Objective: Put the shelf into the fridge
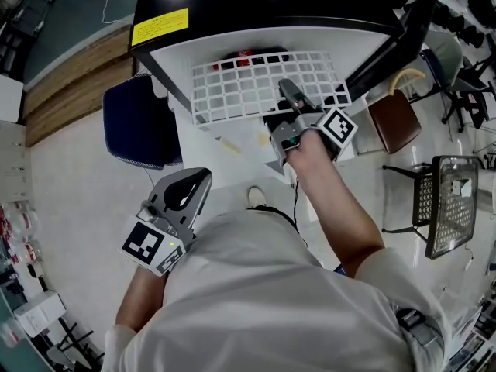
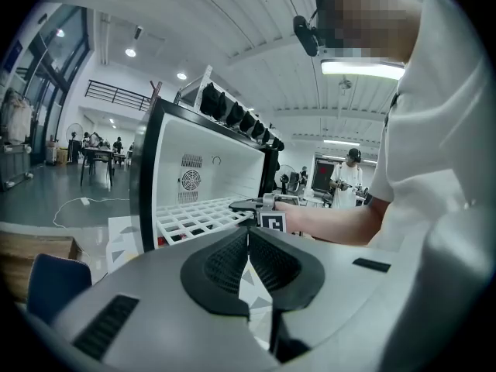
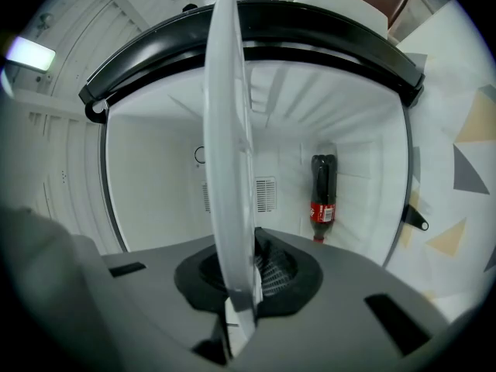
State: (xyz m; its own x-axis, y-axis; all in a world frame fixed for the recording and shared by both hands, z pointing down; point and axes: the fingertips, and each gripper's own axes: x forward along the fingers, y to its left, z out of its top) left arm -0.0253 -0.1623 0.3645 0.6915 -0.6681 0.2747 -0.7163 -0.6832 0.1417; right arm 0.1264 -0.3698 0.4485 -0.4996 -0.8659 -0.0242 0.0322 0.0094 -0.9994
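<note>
The white wire-grid shelf [image 1: 256, 87] lies level, partly inside the open black fridge [image 1: 232, 10] with its white inside [image 3: 155, 177]. My right gripper [image 1: 288, 91] is shut on the shelf's near edge. In the right gripper view the shelf [image 3: 231, 153] shows edge-on, clamped between the pads and reaching into the fridge. My left gripper [image 1: 190, 191] hangs low at the left, away from the fridge, shut with nothing in it; its pads [image 2: 232, 263] meet. From there I see the shelf [image 2: 194, 217] and the right gripper [image 2: 267, 208] at the fridge mouth.
A cola bottle [image 3: 322, 196] lies inside the fridge against its back part, and shows red under the shelf [image 1: 246, 56]. A dark blue seat [image 1: 139, 122] stands left of the fridge. A brown chair [image 1: 395, 121] and a black mesh stand [image 1: 453, 204] are at the right.
</note>
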